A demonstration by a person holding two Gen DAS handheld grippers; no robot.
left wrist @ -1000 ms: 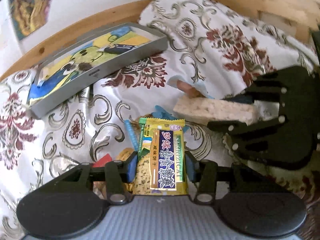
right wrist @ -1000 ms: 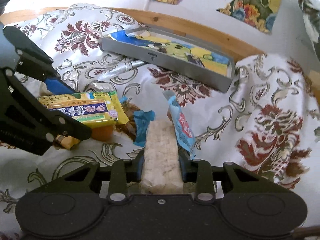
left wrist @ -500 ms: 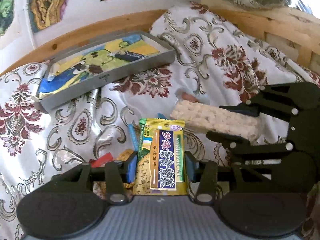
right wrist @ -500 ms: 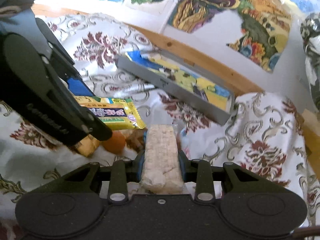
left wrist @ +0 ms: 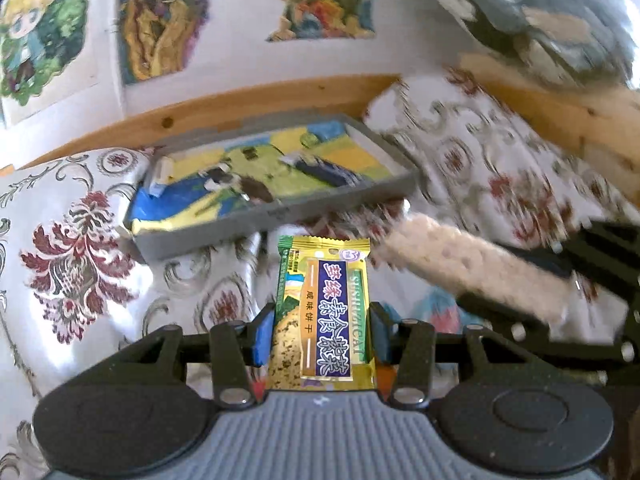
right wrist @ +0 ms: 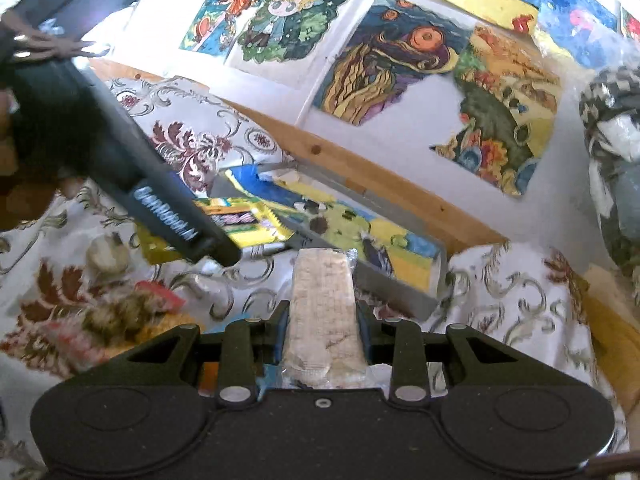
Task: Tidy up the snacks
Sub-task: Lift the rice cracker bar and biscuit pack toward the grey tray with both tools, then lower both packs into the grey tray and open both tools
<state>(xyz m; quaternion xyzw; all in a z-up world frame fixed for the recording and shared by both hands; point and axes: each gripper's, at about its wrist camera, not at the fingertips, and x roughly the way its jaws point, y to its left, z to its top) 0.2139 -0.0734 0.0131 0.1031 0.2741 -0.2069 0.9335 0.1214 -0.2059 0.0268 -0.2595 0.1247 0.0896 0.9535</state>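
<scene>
My left gripper (left wrist: pixel 322 330) is shut on a green-and-yellow cracker packet (left wrist: pixel 323 312) with a blue label, held up above the cloth. My right gripper (right wrist: pixel 322 322) is shut on a pale rice-cracker bar (right wrist: pixel 322 312) in clear wrap. That bar (left wrist: pixel 468 264) also shows blurred at the right of the left wrist view, with the black right gripper behind it. The grey tray (left wrist: pixel 280 210) with a colourful picture lining sits just beyond both held snacks; its near rim (right wrist: pixel 392 288) lies right behind the bar's tip. The cracker packet (right wrist: pixel 244 220) shows partly behind the left gripper's black body.
Loose snacks (right wrist: pixel 120 312) in red and brown wrappers lie on the floral cloth (left wrist: pixel 76 248) at lower left of the right wrist view. A wooden rail (right wrist: pixel 360 184) and a wall with drawings (right wrist: pixel 400 52) stand behind the tray. A hand (right wrist: pixel 12 80) holds the left gripper.
Both grippers have risen and moved toward the grey tray, each keeping its snack. The loose snacks on the cloth have dropped lower in view.
</scene>
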